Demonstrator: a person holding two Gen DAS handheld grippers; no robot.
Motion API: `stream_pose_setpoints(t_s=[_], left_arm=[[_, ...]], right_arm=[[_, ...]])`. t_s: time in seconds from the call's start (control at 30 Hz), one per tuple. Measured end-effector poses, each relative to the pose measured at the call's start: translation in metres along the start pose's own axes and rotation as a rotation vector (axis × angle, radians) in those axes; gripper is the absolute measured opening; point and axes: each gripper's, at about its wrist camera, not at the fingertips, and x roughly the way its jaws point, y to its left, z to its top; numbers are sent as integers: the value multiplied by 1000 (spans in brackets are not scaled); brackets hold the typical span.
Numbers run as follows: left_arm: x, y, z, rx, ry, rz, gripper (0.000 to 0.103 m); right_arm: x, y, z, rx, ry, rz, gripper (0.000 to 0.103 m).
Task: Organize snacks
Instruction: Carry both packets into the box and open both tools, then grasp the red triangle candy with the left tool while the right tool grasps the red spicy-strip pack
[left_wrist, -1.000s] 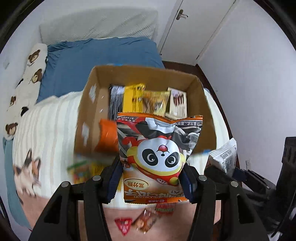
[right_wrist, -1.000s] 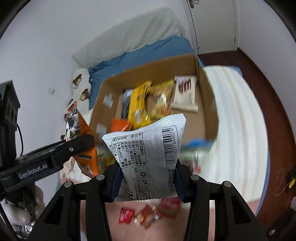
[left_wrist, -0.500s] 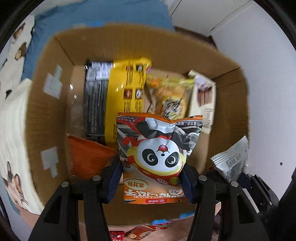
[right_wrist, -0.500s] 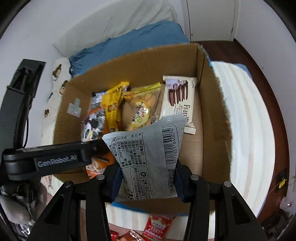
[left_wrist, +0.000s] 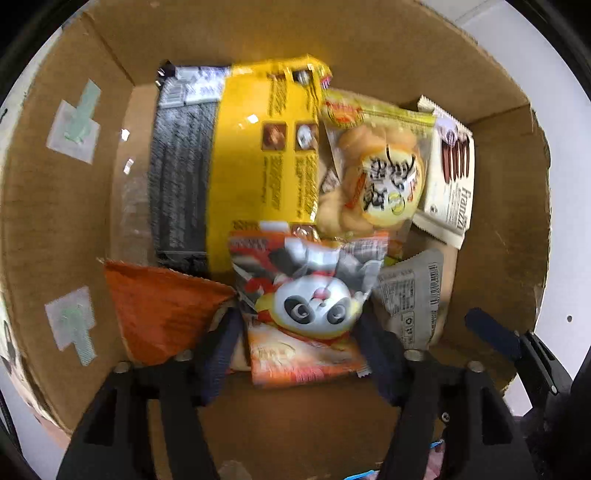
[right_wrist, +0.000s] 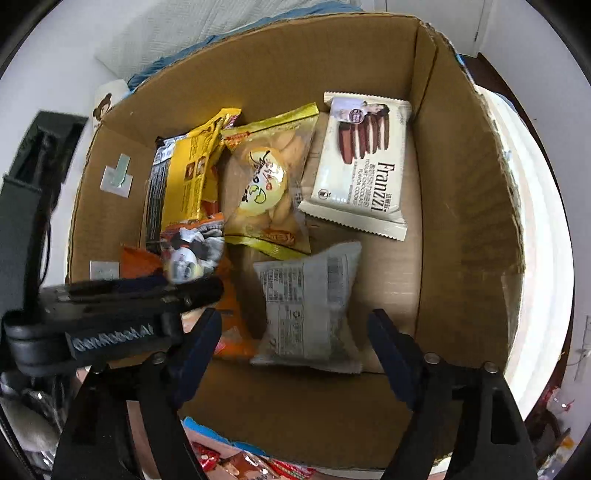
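Both my claws are opening inside the cardboard box (right_wrist: 461, 206): the left gripper (left_wrist: 299, 325) frees an orange panda-print snack bag (left_wrist: 306, 295), the right gripper (right_wrist: 295, 332) a grey barcode packet (right_wrist: 310, 306) lying on the box floor.

Cardboard box (right_wrist: 465, 206): matt brown, rough torn rim. Yellow packet (left_wrist: 266, 155): glossy plastic film, catches glare. Franzzi wrapper (right_wrist: 360, 166): smooth cream film. Grey packet (right_wrist: 310, 306): crinkly foil-ish plastic. Gripper fingers (right_wrist: 391, 347): matt black.

Bare floor is showing only at four o'clock inside the cardboard box (right_wrist: 469, 206), while the Franzzi cookie pack (right_wrist: 360, 166), grey packet (right_wrist: 308, 306) and panda bag (left_wrist: 306, 295) are crowding twelve through nine o'clock.
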Motion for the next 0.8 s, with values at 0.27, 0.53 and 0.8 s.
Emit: stream_pose_setpoints(t_s=[0.27,0.53,0.8], left_arm=[[-32,-2,-8,12,-75,20,96],[-83,-11,-35,33,-236,56,96],[-126,-6,-85,53,-420,98,96]], right_arm=[[-14,12,-1,-11,-27,-18,97],[-51,12,-18,-9,-125,-72,97],[-97,18,-59,-6,-254,-91,97]])
